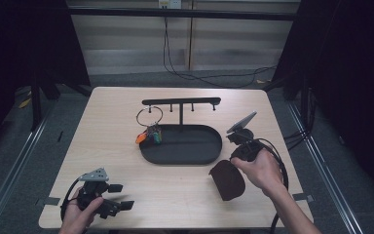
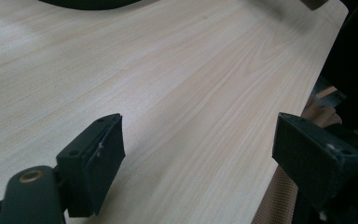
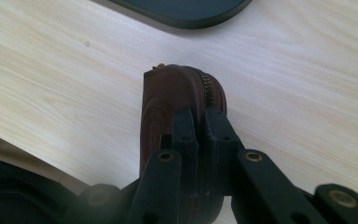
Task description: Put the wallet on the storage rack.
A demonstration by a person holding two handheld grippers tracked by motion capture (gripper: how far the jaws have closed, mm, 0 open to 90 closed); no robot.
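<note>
Near the right front of the table [image 1: 126, 97], the right gripper [image 3: 199, 122] has its jaws pressed together on the edge of a round brown zip pouch [image 3: 168, 102], which hangs from the grip above the wood, just in front of the black oval tray [image 1: 181, 155]. The step in hand looks like carrying the pouch off the tabletop; by my reading the likely goal is the tray or its hook rack [image 1: 181, 101], so the next move calls for a steady grip while the pouch travels over the tray rim. At the front left corner the left gripper [image 1: 114, 196] rests idle, jaws spread wide with nothing between them. From the high view come the layout, the key ring [image 1: 149, 117] hanging from the rack with coloured tags [image 1: 148, 136] at the tray's left end. Only the right gripper view makes out the zipper [image 3: 208, 91] along the pouch's edge and the pinch beside it, while the left gripper view confirms bare wood between its pads [image 2: 103, 158].
</note>
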